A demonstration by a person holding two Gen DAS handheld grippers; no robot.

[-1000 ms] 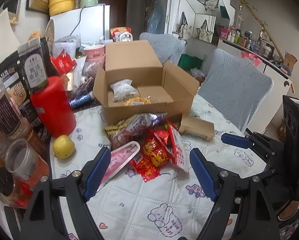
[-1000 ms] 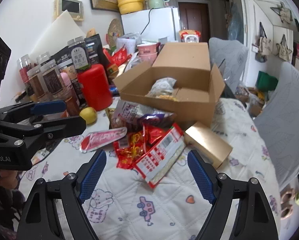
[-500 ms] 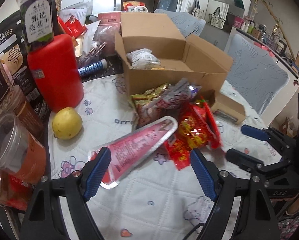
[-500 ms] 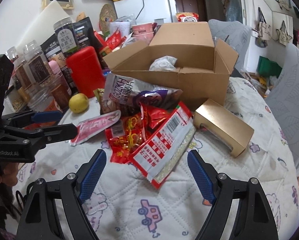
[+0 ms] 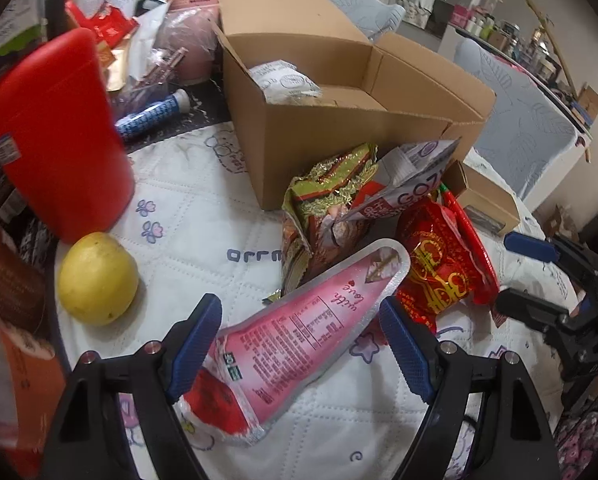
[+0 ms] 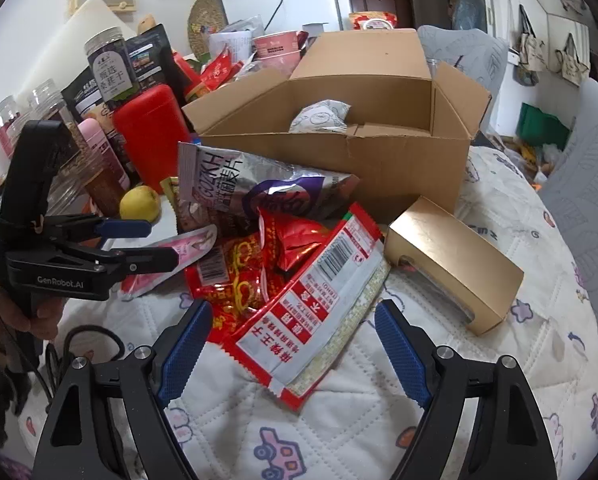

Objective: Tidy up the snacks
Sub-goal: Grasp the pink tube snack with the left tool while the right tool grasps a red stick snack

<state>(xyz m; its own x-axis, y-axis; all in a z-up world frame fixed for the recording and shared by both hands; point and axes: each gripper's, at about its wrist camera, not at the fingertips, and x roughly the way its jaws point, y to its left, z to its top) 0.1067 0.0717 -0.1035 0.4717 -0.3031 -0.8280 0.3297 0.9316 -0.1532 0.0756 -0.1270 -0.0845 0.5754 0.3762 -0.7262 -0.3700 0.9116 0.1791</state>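
A pile of snack packets lies on the quilted tablecloth in front of an open cardboard box that holds a white packet. My left gripper stands open straddling a long pink pouch, its pads apart from it. My right gripper is open around the near end of a red-and-white packet without touching it. Red foil packets, a green-gold packet and a silver-purple bag lie between them. A gold box sits at the right.
A tall red canister, a yellow lemon, jars and bags crowd the left side. A blue tube lies behind. A grey padded chair stands past the table's right edge.
Both grippers have sunk toward the pile. The left one moved left and down over the pink pouch, which now lies between its fingers. The right one came closer to the red-and-white packet.
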